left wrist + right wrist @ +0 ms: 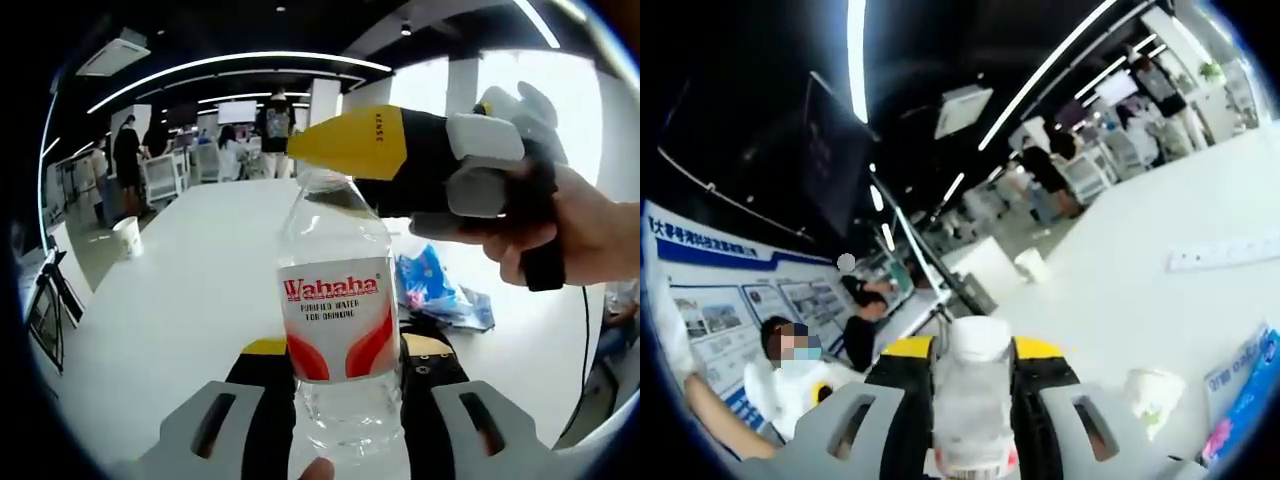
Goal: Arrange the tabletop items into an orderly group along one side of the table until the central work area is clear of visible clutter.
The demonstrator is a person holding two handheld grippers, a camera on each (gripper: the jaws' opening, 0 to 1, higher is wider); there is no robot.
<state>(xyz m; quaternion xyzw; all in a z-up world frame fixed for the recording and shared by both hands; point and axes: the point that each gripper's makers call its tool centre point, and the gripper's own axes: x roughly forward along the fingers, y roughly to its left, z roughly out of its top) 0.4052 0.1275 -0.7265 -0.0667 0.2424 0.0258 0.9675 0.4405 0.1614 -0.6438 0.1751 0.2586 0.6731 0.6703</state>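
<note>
- Office space with strip lights and standing people is seen behind a long white worktop (180,290).
- The right hand-held gripper (345,143), held in a hand (560,225), is seen in the left gripper view at the top of the bottle.
- A clear water bottle (338,320) with a red-and-white label is clamped upright between the jaws of the left hand-held gripper (338,375).
- In the right gripper view, the bottle's white cap (979,338) is gripped between the jaws of the right hand-held gripper.
- Blue packets (432,288) lie just behind the bottle.
- A power strip (1225,252) lies further along the worktop.
- A paper cup (128,236) stands near the far edge; another cup (1155,392) sits beside the right hand-held gripper.
</note>
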